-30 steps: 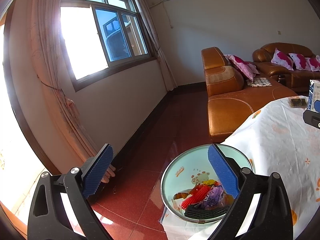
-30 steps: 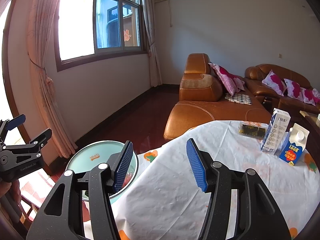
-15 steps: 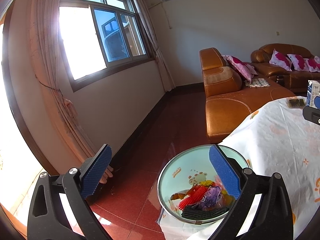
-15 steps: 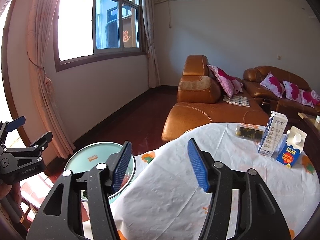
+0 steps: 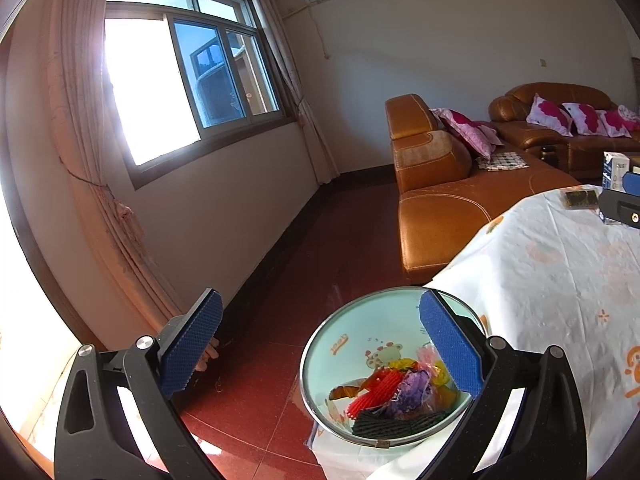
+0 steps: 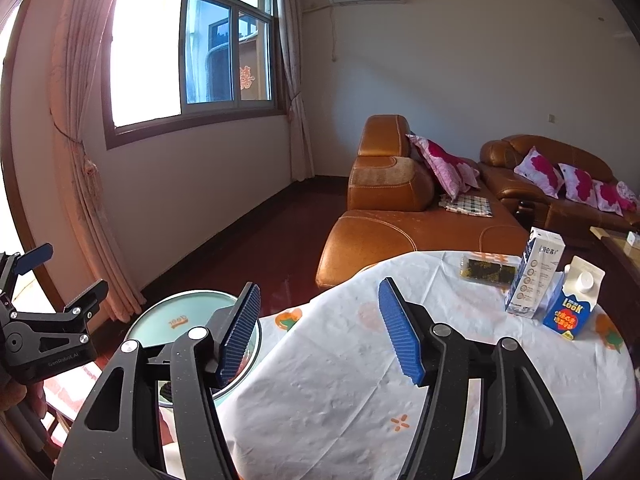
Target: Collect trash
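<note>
Both grippers empty over the table edge, with the trash in the basin beside it.

The right gripper [image 6: 320,328] has its jaws opening over the white patterned tablecloth [image 6: 340,392], nothing between them; the left gripper [image 5: 320,344] holds its blue pads wide apart and empty, the right pad over the basin [image 5: 340,344]. That pale green basin sits at the table's edge and holds the trash [image 5: 396,396]: red and black mesh, purple and yellow wrappers. Far across the cloth stand a tall white carton [image 6: 534,276] and a blue carton [image 6: 572,304], touching, with a dark packet [image 6: 486,270] just beside them. Beyond are the red tiled floor [image 5: 312,256], an orange leather sofa [image 6: 400,216] with pink cushions, a curtained window [image 6: 188,48].
</note>
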The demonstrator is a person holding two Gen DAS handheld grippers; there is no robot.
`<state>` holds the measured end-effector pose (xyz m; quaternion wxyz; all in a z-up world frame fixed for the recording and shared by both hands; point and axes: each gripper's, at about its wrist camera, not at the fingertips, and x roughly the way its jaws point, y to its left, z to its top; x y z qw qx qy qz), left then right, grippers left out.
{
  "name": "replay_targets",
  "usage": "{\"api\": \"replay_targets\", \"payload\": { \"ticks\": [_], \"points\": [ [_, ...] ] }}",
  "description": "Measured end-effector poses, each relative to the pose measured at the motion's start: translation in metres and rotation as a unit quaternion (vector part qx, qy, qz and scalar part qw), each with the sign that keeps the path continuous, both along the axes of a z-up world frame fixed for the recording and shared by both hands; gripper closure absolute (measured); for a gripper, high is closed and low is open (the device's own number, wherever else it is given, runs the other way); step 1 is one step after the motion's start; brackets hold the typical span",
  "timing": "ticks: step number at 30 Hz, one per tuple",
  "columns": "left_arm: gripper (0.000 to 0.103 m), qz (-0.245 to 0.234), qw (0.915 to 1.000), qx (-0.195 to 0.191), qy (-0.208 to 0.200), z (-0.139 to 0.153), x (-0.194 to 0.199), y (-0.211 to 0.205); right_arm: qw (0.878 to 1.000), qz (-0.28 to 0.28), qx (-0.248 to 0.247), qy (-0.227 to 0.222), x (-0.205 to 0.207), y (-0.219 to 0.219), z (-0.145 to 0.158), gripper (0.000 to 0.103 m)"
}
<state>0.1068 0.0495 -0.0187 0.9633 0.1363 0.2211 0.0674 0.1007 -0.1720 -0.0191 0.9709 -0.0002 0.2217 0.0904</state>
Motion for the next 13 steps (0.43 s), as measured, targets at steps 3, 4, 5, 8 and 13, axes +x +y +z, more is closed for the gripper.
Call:
{"api": "replay_targets", "payload": {
  "ticks": [3,4,5,8,13],
  "points": [
    [0.006,-0.005,1.0000,0.008,0.000,-0.001,-0.001,-0.005,1.000,0.001,-0.001,0.002,0.001,0.000,-0.002,0.040],
    [0.006,-0.007,1.0000,0.005,0.001,-0.002,-0.001,-0.006,1.000,0.001,-0.001,0.003,0.000,0.000,-0.003,0.040],
    [0.006,-0.009,1.0000,0.001,0.004,-0.001,-0.001,-0.006,1.000,0.000,-0.003,0.005,0.000,-0.001,-0.004,0.040],
    [0.006,-0.007,1.0000,0.003,0.005,-0.002,0.000,-0.007,1.000,-0.008,-0.012,0.011,-0.002,-0.008,-0.008,0.038],
    [0.006,-0.012,0.9997,-0.017,0.013,-0.004,0.000,-0.005,0.996,-0.070,-0.034,0.047,0.000,-0.062,-0.029,0.032]
  ]
}}
